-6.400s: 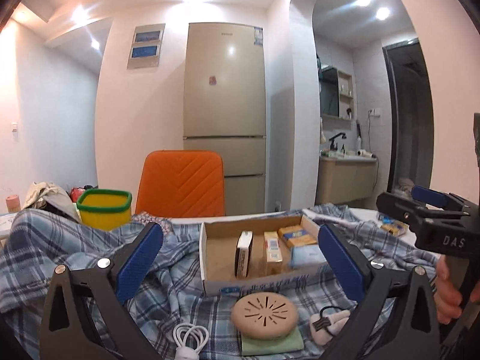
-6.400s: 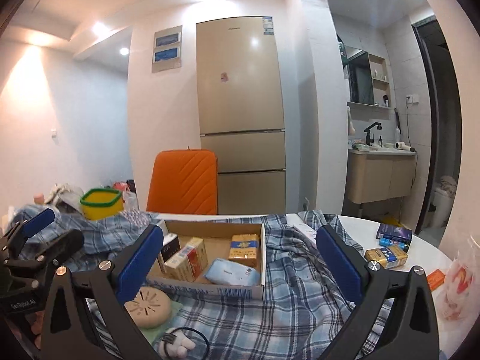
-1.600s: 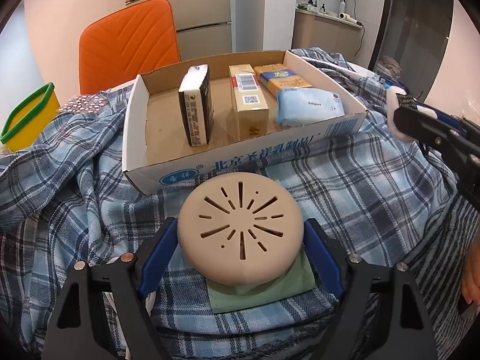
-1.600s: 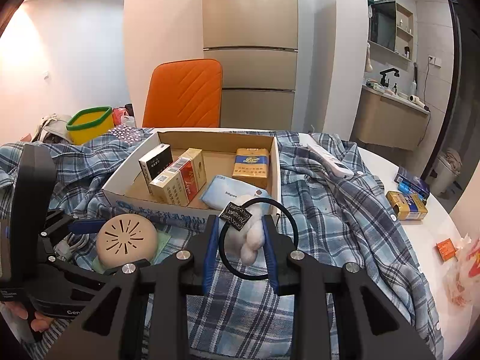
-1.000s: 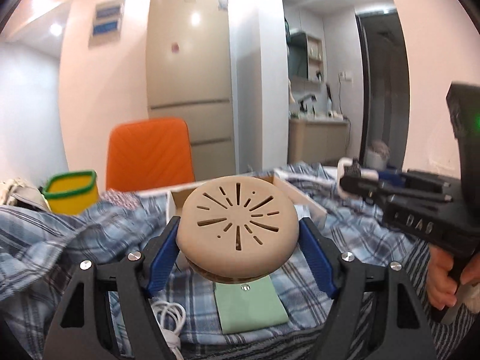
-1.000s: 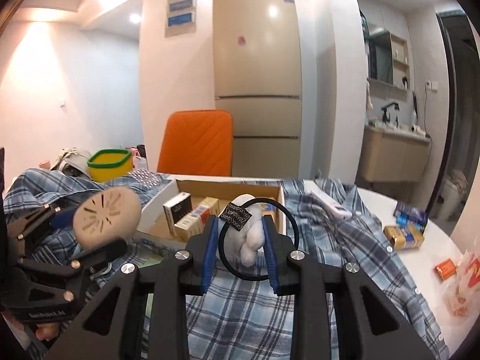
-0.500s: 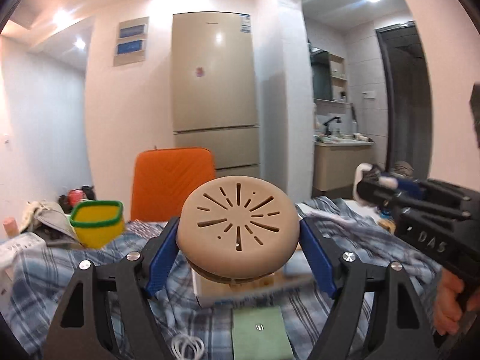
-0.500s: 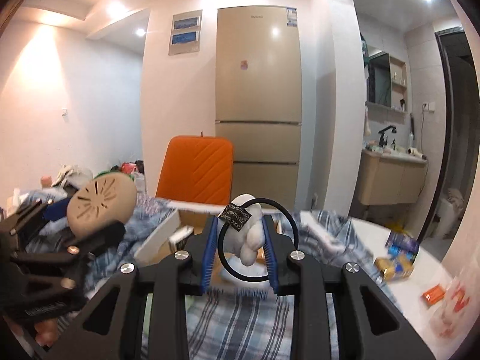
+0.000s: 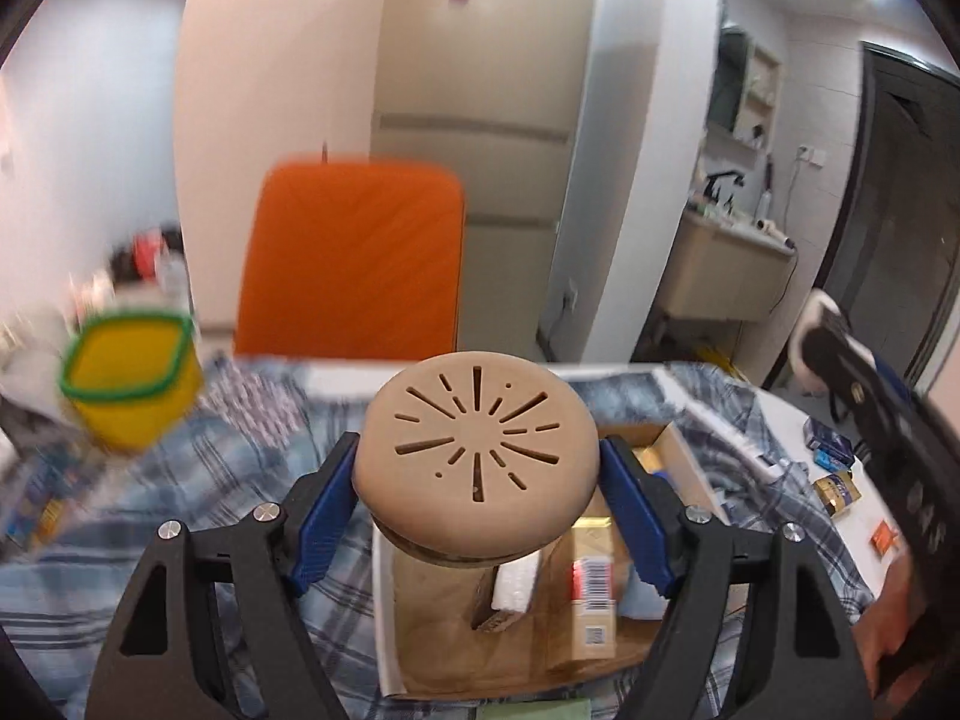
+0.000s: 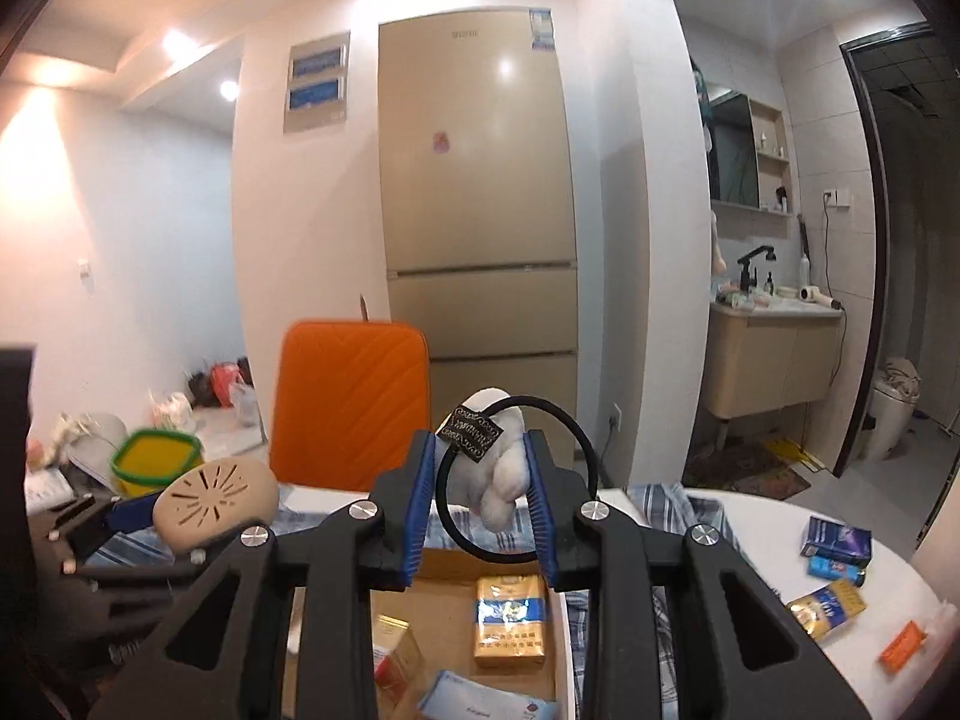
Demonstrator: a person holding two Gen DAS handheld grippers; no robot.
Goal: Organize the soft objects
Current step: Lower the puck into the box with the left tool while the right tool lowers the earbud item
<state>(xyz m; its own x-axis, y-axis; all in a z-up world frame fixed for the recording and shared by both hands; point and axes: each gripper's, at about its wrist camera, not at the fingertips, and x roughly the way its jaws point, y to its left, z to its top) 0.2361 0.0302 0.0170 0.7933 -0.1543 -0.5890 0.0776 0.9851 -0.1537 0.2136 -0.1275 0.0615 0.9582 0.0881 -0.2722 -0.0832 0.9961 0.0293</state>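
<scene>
We have the left tool [image 9: 478, 507] clamped on the round tan squishy bun [image 9: 477, 459], its blue pads pressing the rim on both sides, the slotted dome tipped up and toward the camera, its flat disc lying roughly level across the jaws, up in the air over the near end of the cardboard box [image 9: 384, 618]. Over in the right wrist view, the right tool [image 10: 478, 510] grips the white plush hair tie [image 10: 501, 474], the fluffy lump squeezed between the pads with its long axis running top to bottom, the black elastic loop [image 10: 585, 450] bulging out to the right and a dark tag [image 10: 471, 435] tilted at the top; it too hangs above the box. Inside the box we see a gold and blue pack [image 10: 510, 621] lying flat and a light blue tissue pack [image 10: 480, 702]. A blue plaid cloth [image 9: 198, 480] covers the counter [image 10: 774, 516], a yellow tub [image 9: 132, 387] sits left, an orange chair [image 10: 351, 405] stands behind, and a beige fridge [image 10: 477, 198] backs the room.
</scene>
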